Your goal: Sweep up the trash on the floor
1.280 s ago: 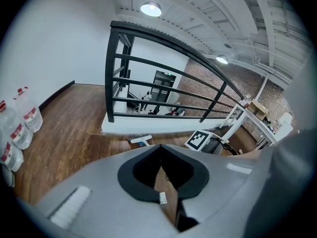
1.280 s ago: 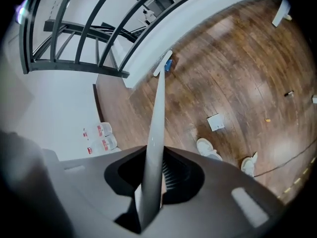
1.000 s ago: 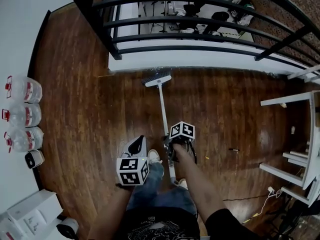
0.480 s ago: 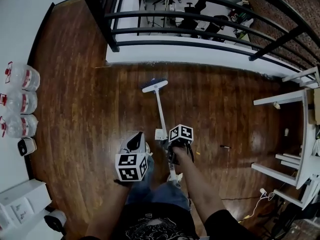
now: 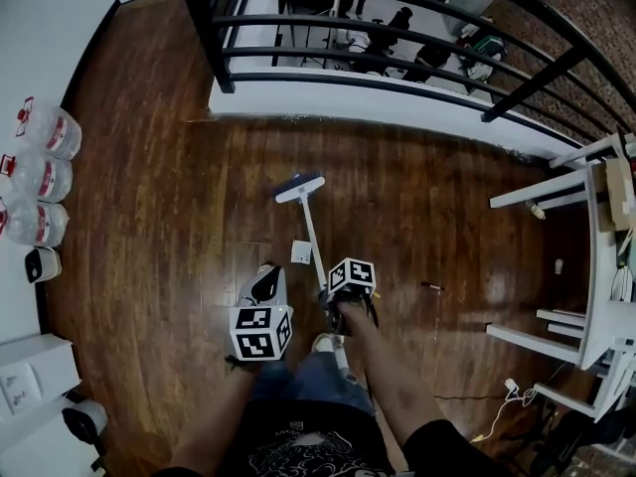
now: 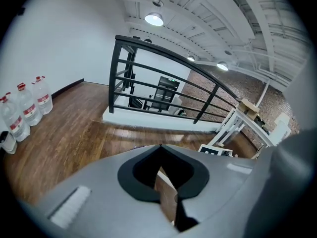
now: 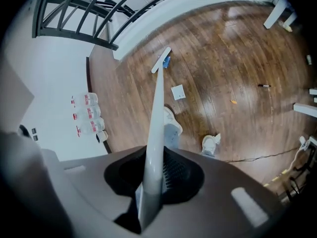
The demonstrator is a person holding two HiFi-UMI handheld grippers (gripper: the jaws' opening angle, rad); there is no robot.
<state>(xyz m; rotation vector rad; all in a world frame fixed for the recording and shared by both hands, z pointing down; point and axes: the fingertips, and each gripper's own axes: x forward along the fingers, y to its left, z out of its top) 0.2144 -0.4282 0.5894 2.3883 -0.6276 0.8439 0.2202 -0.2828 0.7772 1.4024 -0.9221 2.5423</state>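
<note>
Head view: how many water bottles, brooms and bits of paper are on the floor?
water bottles: 3
broom: 1
paper scrap: 1
Total: 5

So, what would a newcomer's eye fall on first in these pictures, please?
The white-handled broom, clamped in the right gripper and reaching across the dark wood floor. Next, the white paper square beside its handle, and the black railing along the top.
</note>
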